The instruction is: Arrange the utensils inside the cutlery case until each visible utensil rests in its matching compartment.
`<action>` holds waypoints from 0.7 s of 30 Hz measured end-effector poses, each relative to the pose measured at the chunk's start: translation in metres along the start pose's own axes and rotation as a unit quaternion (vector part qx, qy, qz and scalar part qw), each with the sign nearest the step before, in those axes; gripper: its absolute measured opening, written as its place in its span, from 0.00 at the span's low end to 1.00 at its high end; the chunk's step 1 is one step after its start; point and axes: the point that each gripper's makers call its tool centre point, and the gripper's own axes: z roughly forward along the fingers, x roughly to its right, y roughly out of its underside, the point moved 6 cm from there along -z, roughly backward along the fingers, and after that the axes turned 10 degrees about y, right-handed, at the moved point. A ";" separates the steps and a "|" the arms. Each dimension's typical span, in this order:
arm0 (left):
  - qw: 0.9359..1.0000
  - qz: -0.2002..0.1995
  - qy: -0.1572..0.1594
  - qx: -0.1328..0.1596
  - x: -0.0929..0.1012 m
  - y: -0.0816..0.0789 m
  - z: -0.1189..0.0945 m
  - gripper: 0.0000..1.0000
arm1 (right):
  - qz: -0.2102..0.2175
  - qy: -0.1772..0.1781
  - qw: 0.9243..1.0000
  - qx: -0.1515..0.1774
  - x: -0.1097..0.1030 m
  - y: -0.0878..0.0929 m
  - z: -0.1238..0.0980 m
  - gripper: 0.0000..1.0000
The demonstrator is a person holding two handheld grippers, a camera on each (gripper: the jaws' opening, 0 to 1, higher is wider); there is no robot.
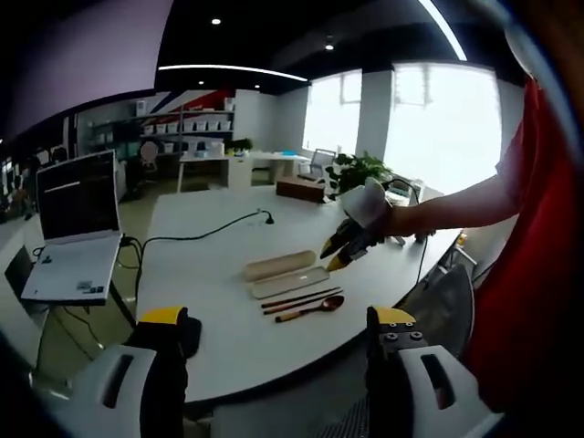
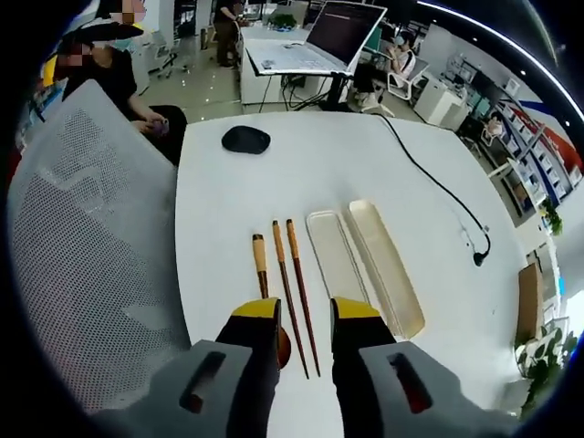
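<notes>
**Figure: Both tongs above the table, utensils still outside the case**

The white table (image 2: 219, 219) carries everything. On it, at the centre of the right gripper view, lie the two open halves of the cutlery case: the deeper beige half (image 2: 388, 265) on the right and the shallower pale half (image 2: 336, 255) touching it on its left. Just beside the pale half, further left, lie two chopsticks (image 2: 294, 287) side by side, and beside them a wooden spoon (image 2: 262, 269) whose bowl is partly hidden under your right tongs. In the left gripper view the same group sits at mid-frame: case halves (image 1: 285, 274), then chopsticks (image 1: 301, 299) and spoon (image 1: 312, 310) below them. None of the utensils is in a compartment yet, so the arranging appears barely begun.

To do this step well, lower the right tongs squarely over one thin shaft near its middle, grip it alone, and keep it level as you carry it to the case; the close spacing of the sticks invites catching two at once.

Right tongs (image 2: 303, 315): jaws moderately apart, holding nothing, hovering over the near ends of the utensils. Left tongs (image 1: 278, 319): jaws wide apart, empty, low in their frame and well apart from the case.
</notes>
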 end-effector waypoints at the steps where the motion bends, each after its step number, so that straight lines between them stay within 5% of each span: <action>1: 1.000 0.002 0.001 -0.001 0.000 0.000 0.000 0.82 | -0.019 -0.020 1.000 -0.010 -0.001 -0.001 -0.001 0.18; 12: 1.000 0.010 0.000 -0.010 0.000 0.002 0.005 0.82 | -0.023 -0.019 1.000 -0.007 0.014 -0.011 0.005 0.16; 21: 1.000 0.015 -0.001 -0.010 -0.003 0.002 0.004 0.82 | 0.029 -0.041 0.999 -0.017 0.012 -0.011 0.017 0.13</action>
